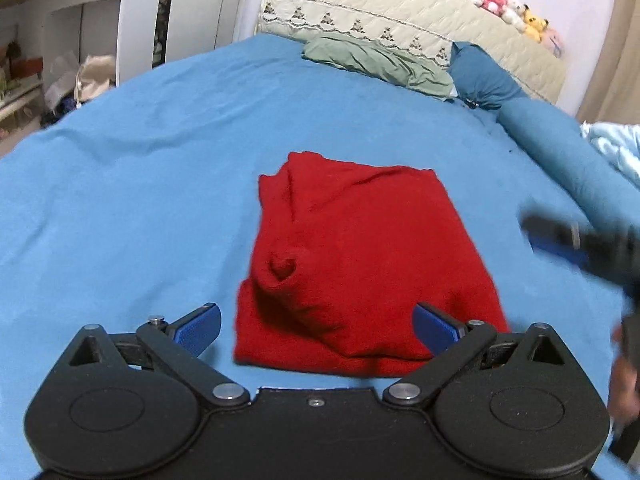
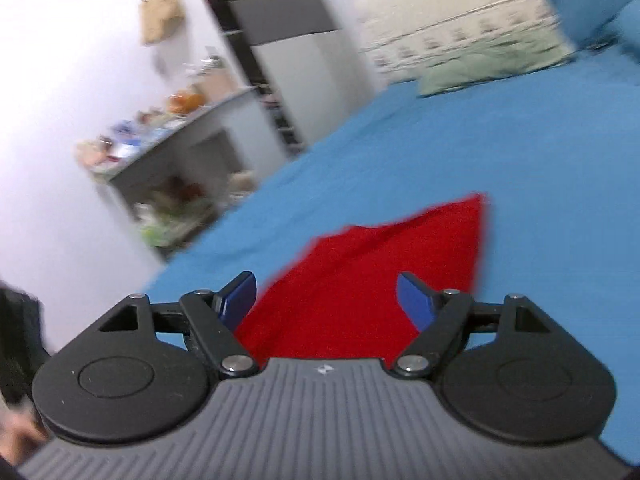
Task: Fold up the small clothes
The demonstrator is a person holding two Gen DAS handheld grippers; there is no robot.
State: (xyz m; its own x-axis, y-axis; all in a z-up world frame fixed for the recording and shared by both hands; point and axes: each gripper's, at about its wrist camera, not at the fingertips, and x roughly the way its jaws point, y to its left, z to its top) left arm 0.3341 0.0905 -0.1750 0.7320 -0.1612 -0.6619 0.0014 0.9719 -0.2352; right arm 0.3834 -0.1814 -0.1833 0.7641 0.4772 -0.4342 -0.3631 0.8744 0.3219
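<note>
A red garment (image 1: 352,256) lies folded into a rough rectangle on the blue bed sheet (image 1: 140,184). My left gripper (image 1: 316,328) is open and empty, its blue pads just above the garment's near edge. My right gripper (image 2: 326,300) is open and empty, hovering over the garment (image 2: 372,276) at a tilt; its view is blurred. The right gripper also shows in the left wrist view (image 1: 560,240) as a blurred dark shape to the right of the garment.
A green pillow (image 1: 376,62) and blue pillows (image 1: 488,76) lie at the head of the bed below a cream headboard (image 1: 400,4) with plush toys (image 1: 496,0). White shelving (image 1: 60,40) stands to the left, off the bed. A light blue blanket (image 1: 616,148) lies at right.
</note>
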